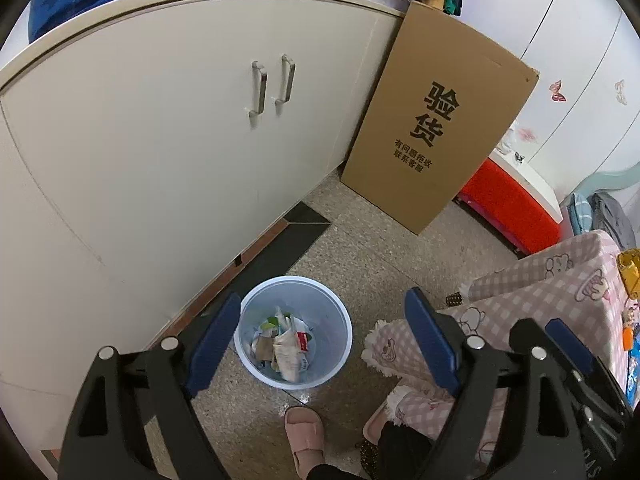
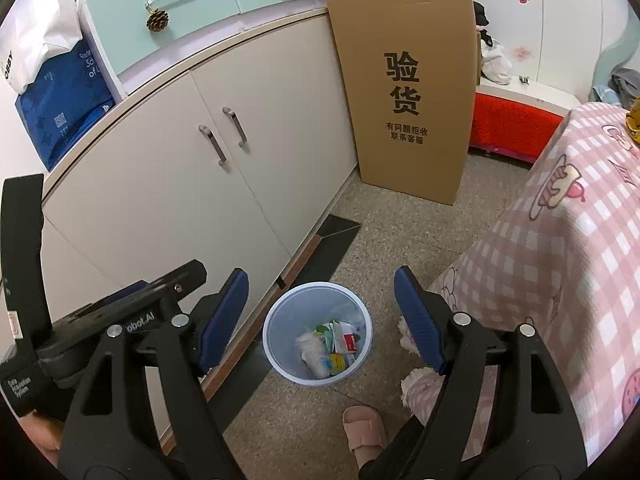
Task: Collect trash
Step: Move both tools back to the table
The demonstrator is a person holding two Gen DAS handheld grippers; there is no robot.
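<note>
Left wrist view: left gripper (image 1: 324,340) jaws spread wide, nothing between pads.
Right wrist view: right gripper (image 2: 320,320) jaws wide apart, empty.
Bin (image 2: 276,344): pale blue, upright on floor, below both grippers, beside white cabinet (image 2: 160,184).
Trash (image 2: 330,346): wrappers and crumpled paper lying in bin bottom.
Nearby: pink slipper (image 2: 364,432), cardboard box (image 2: 408,92) against cabinet.

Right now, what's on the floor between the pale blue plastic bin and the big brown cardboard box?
Only bare speckled floor lies between the pale blue plastic bin and the big brown cardboard box; both wrist views show it.
</note>
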